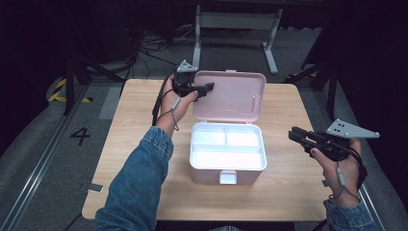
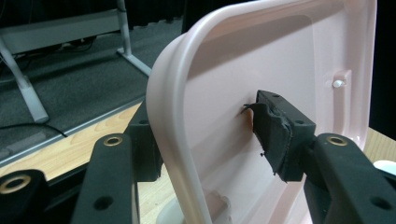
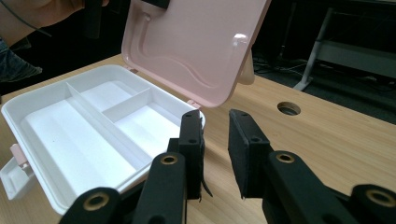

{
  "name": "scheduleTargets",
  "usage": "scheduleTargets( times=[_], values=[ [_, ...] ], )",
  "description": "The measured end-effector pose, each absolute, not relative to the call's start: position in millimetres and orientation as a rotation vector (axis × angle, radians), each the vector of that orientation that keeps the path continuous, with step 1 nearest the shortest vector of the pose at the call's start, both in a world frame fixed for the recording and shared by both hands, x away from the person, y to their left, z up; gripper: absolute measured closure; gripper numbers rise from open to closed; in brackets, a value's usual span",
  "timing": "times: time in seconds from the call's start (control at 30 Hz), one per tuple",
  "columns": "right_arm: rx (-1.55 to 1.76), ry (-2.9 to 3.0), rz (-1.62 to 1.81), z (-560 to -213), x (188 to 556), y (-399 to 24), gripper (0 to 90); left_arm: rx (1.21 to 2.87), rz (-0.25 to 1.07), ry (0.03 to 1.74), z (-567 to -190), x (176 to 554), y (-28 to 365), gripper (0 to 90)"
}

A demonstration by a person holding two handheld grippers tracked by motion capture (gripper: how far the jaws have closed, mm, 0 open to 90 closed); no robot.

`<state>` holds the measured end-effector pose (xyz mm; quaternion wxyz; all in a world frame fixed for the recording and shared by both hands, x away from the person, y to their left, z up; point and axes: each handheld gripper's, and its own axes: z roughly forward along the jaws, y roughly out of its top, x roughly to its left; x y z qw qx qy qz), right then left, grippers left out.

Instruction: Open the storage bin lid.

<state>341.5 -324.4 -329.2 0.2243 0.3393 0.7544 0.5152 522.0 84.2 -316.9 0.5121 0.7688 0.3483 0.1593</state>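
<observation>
Pale pink plastic storage box [image 1: 228, 166] sits centre of the high view on the light wooden table [image 1: 288, 192]. Its pink hinged lid [image 1: 231, 96] stands raised behind it, upper centre. White inner tray [image 1: 227, 147], split into compartments, lies exposed. White front latch [image 1: 228, 177] hangs at the lower edge of the box.

Left gripper [image 1: 206, 88], upper centre-left of the high view, straddles the lid's left rim. In the left gripper view that rim [image 2: 170, 140] runs up between the jaws; the right pad [image 2: 273, 135] lies against or just off the lid's inner face, the left jaw is outside the rim. Jaws spread, not pinching.

Right gripper [image 1: 294, 134], right of the high view, is held just beside the box. Its jaws stand apart with nothing between them; in the right gripper view the tray's near corner [image 3: 198, 122] lies just behind the left jaw.
</observation>
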Motion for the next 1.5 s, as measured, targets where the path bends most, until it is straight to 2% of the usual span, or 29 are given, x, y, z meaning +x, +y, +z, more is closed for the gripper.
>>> scheduleTargets(
  times=[1.5],
  values=[
    [0.975, 2.102, 1.416, -339, 350, -328, 72.8, 1.898, 0.231, 1.041, -370, 565, 83, 38.1]
  ],
)
